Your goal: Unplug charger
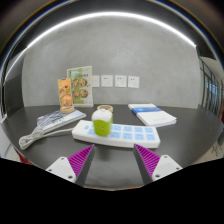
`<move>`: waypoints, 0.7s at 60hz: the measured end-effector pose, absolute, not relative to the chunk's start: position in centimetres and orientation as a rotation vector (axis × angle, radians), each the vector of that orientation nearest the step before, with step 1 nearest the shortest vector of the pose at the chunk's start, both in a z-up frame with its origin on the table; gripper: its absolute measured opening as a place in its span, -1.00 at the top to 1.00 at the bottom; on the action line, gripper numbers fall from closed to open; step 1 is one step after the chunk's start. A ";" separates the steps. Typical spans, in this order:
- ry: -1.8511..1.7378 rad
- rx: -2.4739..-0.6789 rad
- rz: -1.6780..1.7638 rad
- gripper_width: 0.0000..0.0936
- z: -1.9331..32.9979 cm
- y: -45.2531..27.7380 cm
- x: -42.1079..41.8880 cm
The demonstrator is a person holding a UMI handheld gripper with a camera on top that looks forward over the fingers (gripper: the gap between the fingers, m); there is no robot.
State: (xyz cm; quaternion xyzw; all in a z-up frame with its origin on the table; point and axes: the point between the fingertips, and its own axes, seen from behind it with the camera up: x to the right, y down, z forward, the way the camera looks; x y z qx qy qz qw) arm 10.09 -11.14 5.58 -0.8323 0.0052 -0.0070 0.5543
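Note:
A white power strip (118,134) lies flat on the dark table (112,165), just ahead of my fingers. A green and white charger (101,123) stands plugged into its left part. My gripper (113,158) is open and empty, with its purple pads (82,157) apart and short of the strip. The strip's right sockets are free.
A white cable and adapter (45,126) lie on the table to the left. A picture card (75,92) stands behind them by the wall. A blue and white book (152,114) lies beyond the strip to the right. Wall sockets (113,80) sit on the grey wall.

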 end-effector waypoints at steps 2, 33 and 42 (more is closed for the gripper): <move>0.011 -1.963 -0.021 -0.72 5.6 -9.5 9.2; 0.138 -1.834 -0.125 0.00 6.2 3.7 7.8; 0.125 -1.844 -0.132 0.24 6.2 3.9 7.7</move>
